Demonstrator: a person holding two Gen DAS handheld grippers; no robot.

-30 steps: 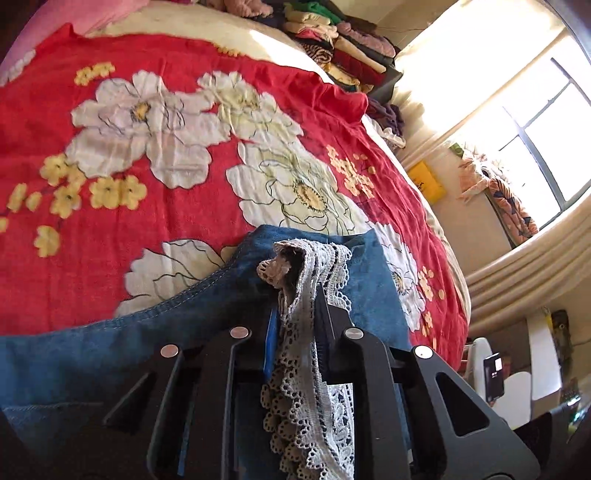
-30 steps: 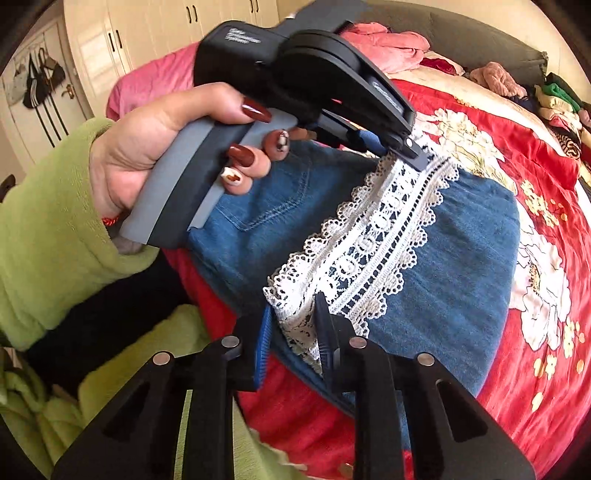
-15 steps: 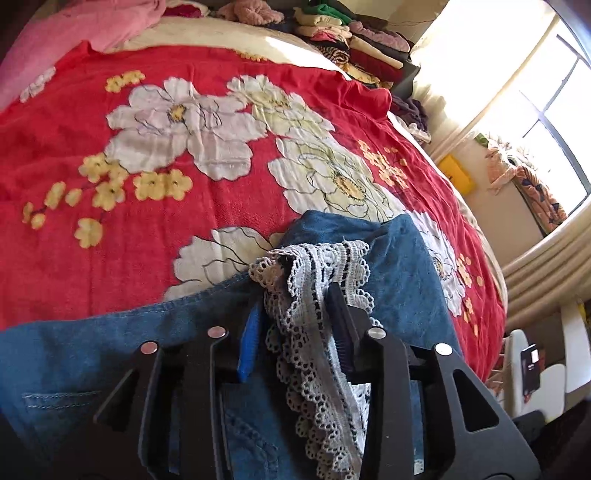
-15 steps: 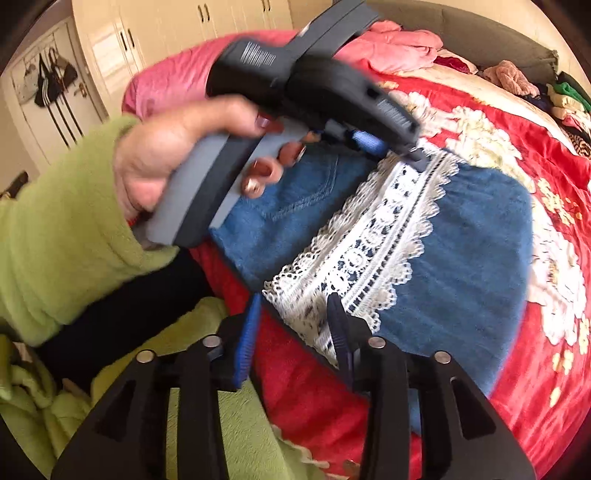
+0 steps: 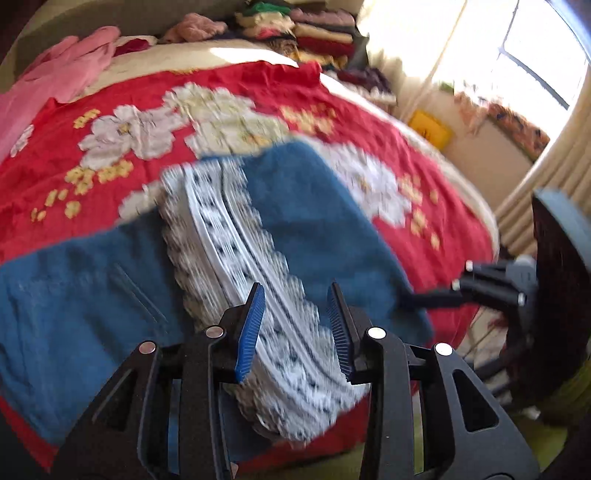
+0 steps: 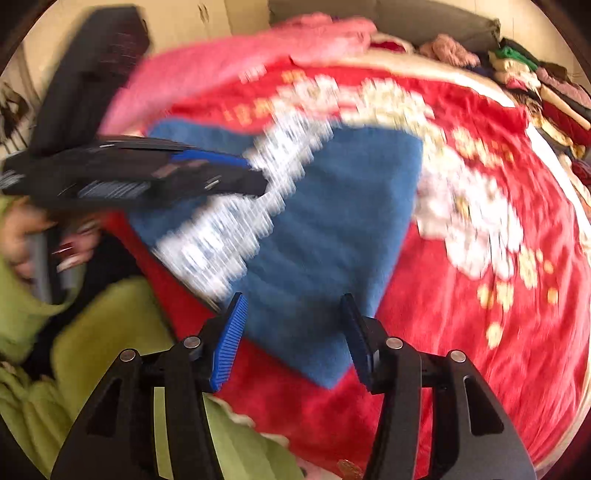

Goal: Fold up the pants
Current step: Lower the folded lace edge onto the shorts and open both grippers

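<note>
Folded blue denim pants (image 5: 325, 221) lying at mid-frame of the left wrist view on a red floral bedspread (image 5: 240, 85), with a white lace trim band (image 5: 236, 251) running from the centre down to the lower middle. Same pants (image 6: 332, 229) seen at centre of the right wrist view, lace trim (image 6: 229, 229) to centre left; both views motion-blurred. Left gripper (image 5: 295, 325) at bottom centre, blue pads (image 5: 251, 328) parted and apart from the cloth, lace showing in the gap but not pinched. Right gripper (image 6: 291, 336) at bottom centre of its own view, jaws opening, a denim corner visible between them, not clamped. Right gripper also seen at right edge of the left view (image 5: 417, 299), left gripper at upper left of the right view (image 6: 258, 177). Green sleeve (image 6: 22, 317) and hand (image 6: 26, 236) at left edge. Stacked folded clothes (image 5: 314, 33) at top, pink blanket (image 5: 62, 70) at upper left, bright window (image 5: 535, 62) at upper right.
</note>
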